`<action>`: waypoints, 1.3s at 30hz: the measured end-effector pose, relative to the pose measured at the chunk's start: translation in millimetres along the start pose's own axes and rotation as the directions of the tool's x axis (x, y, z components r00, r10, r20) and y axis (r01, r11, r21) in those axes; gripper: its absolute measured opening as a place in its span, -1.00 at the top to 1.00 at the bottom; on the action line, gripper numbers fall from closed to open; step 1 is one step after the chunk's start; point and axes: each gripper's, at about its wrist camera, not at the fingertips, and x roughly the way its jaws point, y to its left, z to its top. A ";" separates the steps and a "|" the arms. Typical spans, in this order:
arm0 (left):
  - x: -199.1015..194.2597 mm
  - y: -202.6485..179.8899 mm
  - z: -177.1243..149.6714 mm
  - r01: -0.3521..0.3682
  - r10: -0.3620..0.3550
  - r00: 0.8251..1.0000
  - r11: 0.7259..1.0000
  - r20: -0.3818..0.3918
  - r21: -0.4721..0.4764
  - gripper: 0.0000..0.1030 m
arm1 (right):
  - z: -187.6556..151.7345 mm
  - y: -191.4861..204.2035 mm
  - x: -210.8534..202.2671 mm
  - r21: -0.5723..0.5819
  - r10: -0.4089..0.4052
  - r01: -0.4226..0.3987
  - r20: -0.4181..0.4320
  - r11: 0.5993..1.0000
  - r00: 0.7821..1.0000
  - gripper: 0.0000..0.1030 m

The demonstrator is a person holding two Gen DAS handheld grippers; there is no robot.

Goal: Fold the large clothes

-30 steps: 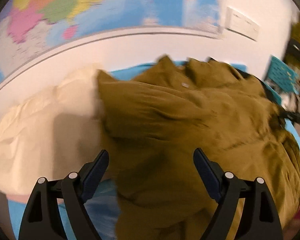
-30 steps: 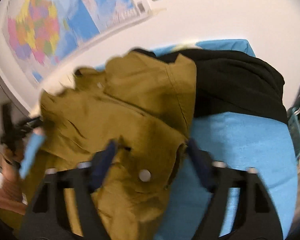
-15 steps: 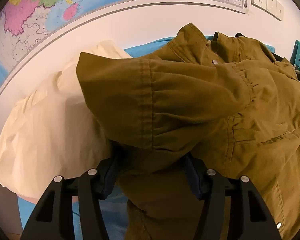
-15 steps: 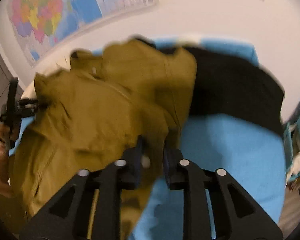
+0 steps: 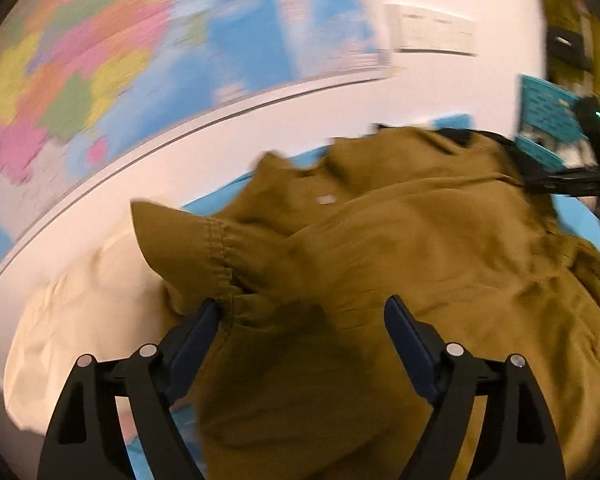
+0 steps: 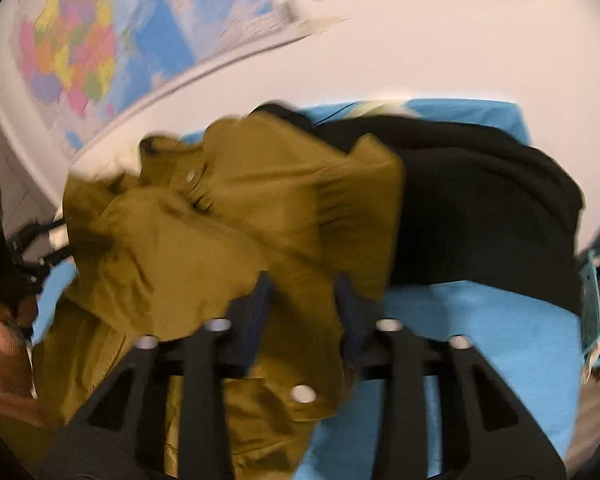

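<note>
The olive jacket (image 5: 400, 280) lies bunched on the blue-covered bench (image 6: 480, 332), its right part over a black garment (image 6: 488, 208) toward the far edge, a cream garment (image 5: 88, 320) by its left; the step looks like flattening a sleeve fold, best done by releasing low and smoothing outward. The left hand-held gripper (image 5: 302, 322) is spread wide over the cuffed sleeve, where half a second ago it pinched it. The right hand-held gripper (image 6: 302, 292), nearly pressed together then, now stands partly parted with cloth between its fingers.
</note>
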 end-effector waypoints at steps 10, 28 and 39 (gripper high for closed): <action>14.8 -57.3 3.5 0.145 -0.143 0.989 0.982 -0.028 0.119 -0.58 | -30.4 23.7 -27.5 -0.116 -0.008 0.011 0.026 0.993 1.000 0.12; 64.9 -64.0 -20.4 0.190 -0.159 0.958 0.975 -0.238 0.117 -0.04 | -44.2 47.3 -34.6 -0.185 0.115 -0.117 -0.022 0.976 0.993 0.38; 64.0 -106.3 32.2 0.315 -0.303 0.944 0.945 -0.130 0.090 -0.39 | -62.8 71.0 -36.5 -0.251 0.093 -0.086 0.018 0.964 0.996 0.33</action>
